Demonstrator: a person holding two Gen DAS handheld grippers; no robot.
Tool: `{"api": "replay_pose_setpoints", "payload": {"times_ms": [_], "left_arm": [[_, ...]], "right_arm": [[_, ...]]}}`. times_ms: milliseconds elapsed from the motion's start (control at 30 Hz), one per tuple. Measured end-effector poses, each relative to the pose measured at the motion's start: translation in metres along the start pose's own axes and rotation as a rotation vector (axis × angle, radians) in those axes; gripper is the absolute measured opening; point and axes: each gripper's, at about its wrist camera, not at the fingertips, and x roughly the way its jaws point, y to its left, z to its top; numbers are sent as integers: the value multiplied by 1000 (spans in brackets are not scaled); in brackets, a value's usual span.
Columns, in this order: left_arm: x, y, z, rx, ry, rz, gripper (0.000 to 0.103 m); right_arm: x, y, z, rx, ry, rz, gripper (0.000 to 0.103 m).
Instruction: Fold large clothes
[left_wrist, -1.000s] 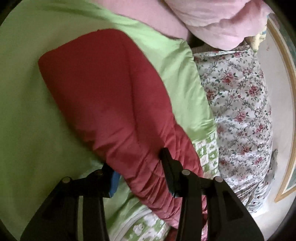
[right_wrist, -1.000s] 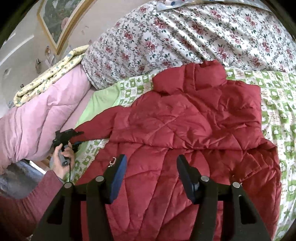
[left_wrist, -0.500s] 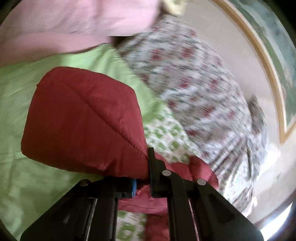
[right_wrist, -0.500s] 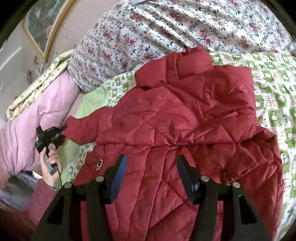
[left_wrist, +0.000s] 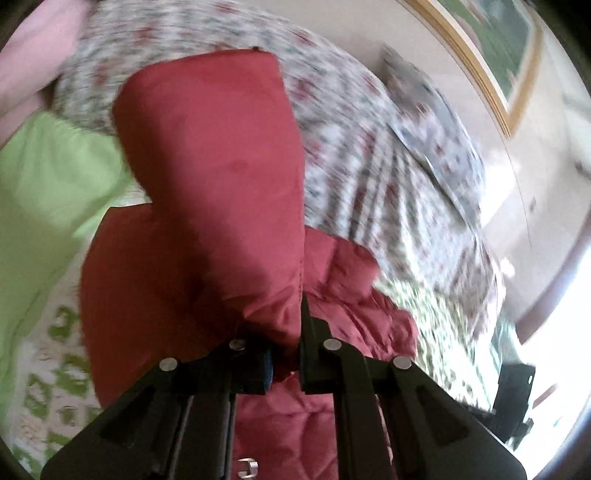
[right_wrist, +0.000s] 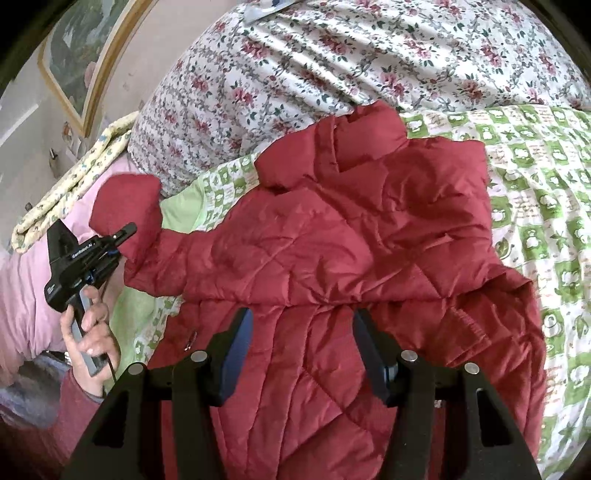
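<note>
My left gripper (right_wrist: 123, 236) is clamped tight on the sleeve (left_wrist: 218, 192) of the red puffer jacket (right_wrist: 332, 258), holding it up off the green checked bedspread (right_wrist: 535, 206) where the rest lies spread. My right gripper (right_wrist: 303, 343) hangs half open over the jacket's front, gripping nothing.

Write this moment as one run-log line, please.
left gripper: shut on sleeve, lifted | right gripper: open above red jacket | bed cover: under jacket
</note>
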Motion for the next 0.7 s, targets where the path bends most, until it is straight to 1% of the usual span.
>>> {"api": "replay_pose_setpoints", "payload": {"times_ms": [100, 167, 333, 500, 633, 700], "left_arm": [[20, -31, -9, 70, 41, -19, 7], [34, -50, -17, 116, 57, -18, 7], [72, -85, -39, 206, 130, -22, 7], [110, -109, -60, 257, 201, -27, 7], [134, -125, -78, 293, 253, -44, 7], [146, -130, -90, 317, 285, -33, 7]], "right_arm": [[-5, -10, 5, 22, -16, 1, 59], [-8, -17, 8, 42, -26, 3, 59], [-14, -35, 12, 95, -55, 18, 59], [-18, -62, 16, 197, -85, 66, 59], [-16, -75, 21, 240, -95, 85, 59], [-11, -82, 25, 268, -92, 112, 59]]}}
